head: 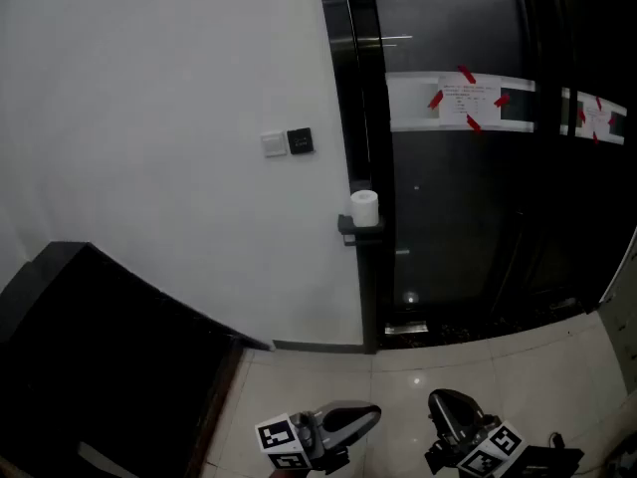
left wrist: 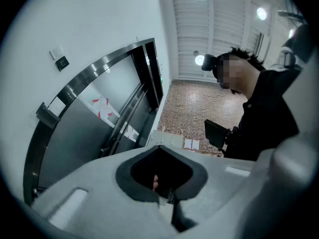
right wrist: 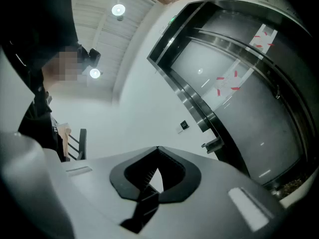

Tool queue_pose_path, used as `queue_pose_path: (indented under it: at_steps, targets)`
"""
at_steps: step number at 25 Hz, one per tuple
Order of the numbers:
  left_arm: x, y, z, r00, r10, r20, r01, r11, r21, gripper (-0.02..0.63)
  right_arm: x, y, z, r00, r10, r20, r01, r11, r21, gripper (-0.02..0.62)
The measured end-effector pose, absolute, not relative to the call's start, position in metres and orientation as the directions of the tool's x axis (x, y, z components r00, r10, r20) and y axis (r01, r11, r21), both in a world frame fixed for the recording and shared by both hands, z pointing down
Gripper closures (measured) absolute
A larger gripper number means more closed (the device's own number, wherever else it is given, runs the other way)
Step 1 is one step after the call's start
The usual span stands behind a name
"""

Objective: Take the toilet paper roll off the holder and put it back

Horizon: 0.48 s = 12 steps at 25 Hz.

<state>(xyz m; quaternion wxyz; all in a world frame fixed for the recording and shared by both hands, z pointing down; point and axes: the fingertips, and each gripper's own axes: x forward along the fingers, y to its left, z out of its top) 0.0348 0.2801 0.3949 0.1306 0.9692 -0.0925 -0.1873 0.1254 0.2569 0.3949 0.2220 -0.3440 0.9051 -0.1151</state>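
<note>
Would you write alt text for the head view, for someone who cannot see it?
A white toilet paper roll stands on a dark holder where a white wall meets dark glossy doors. The left gripper and right gripper sit low, far from it.

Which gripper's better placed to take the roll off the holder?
Left, marginally. In the head view the roll sits on its holder almost straight ahead of the left gripper; the right gripper is offset further to the side. Both are shut and far off.
</note>
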Motion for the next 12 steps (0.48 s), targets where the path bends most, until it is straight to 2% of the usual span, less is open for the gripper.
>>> queue_pose_path:
  at_steps: [8,12]
  targets:
    - [0.06,0.287,0.389,0.916,-0.253,-0.313,-0.164,-0.945,0.284,0.606,0.167,0.26,0.397,-0.641,-0.692,-0.332,-0.584,0.721,-0.373,0.595]
    - [0.062,0.285,0.391,0.909,-0.295,-0.294,-0.213,-0.936,0.281,0.606,0.175,0.263,0.38,-0.62,-0.677,-0.396,-0.549,0.736,-0.396,0.595]
